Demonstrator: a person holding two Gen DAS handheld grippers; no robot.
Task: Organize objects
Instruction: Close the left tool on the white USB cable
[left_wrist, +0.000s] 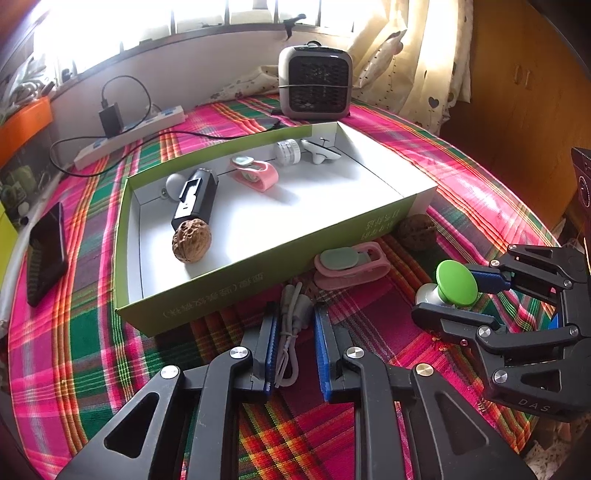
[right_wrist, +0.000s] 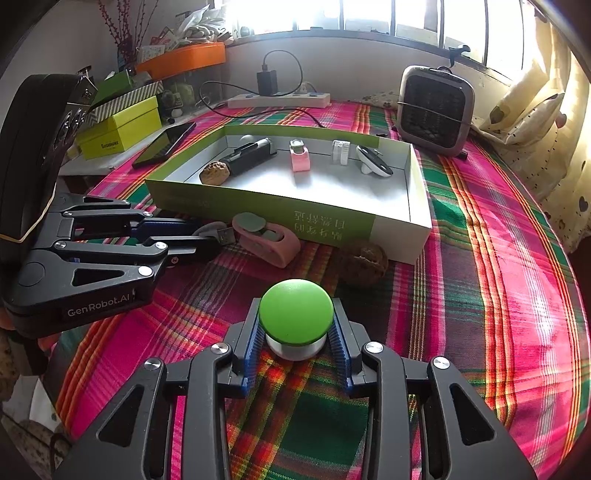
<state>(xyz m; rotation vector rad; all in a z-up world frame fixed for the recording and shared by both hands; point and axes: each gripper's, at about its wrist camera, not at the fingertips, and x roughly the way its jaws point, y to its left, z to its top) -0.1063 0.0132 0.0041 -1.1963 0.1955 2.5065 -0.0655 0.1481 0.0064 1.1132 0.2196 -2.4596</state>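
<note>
Left hand-held gripper is closing on the white USB cable lying by the green box; pad contact looks likely, hard to confirm. Right hand-held gripper is clamping the green-capped knob on the plaid-covered worktop.

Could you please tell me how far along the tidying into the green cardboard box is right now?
Done: the green cardboard box already holds a walnut, black case, pink clip and two white pieces. In hand: left gripper grips the grey USB cable; right gripper grips the green-capped knob. Left: second pink clip and second walnut outside.
</note>
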